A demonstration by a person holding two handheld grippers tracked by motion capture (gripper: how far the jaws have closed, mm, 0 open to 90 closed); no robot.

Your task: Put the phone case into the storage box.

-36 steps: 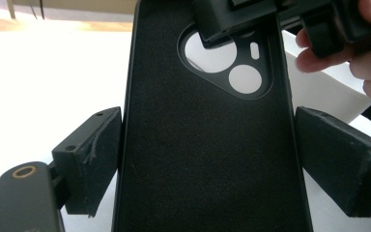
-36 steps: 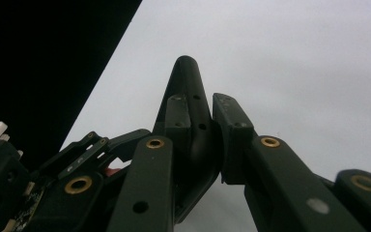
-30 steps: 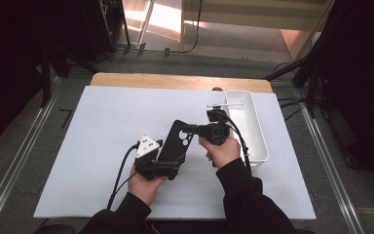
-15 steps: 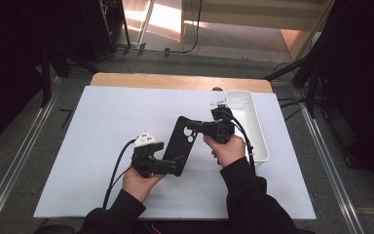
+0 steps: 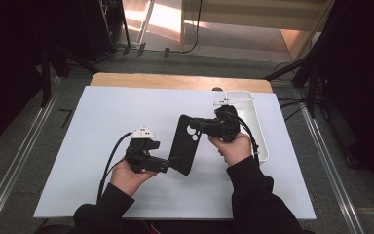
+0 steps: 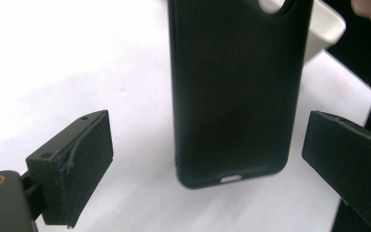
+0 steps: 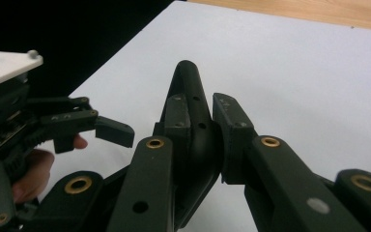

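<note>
A black phone case [image 5: 187, 144] with a round camera hole hangs tilted above the white table. My right gripper [image 5: 198, 127] is shut on its upper edge; in the right gripper view both pads [image 7: 178, 118] pinch the case [image 7: 188, 79] edge-on. My left gripper [image 5: 171, 164] stands open at the case's lower end. In the left gripper view the case [image 6: 236, 96] hangs between and ahead of the spread pads [image 6: 77, 164], which do not touch it. The left gripper [image 7: 94, 126] is also seen from the right gripper view, with its jaws apart.
A long white tray [image 5: 259, 131] lies at the right side of the white table top [image 5: 102, 122], just behind the right hand; its corner [image 6: 326, 26] lies beyond the case. A wooden strip [image 5: 175, 82] runs along the far edge. Dark floor and metal rails surround the table.
The left hand has drawn a little to the left and risen. The case, still in the right gripper, stands slightly steeper. The right hand has hardly moved.
</note>
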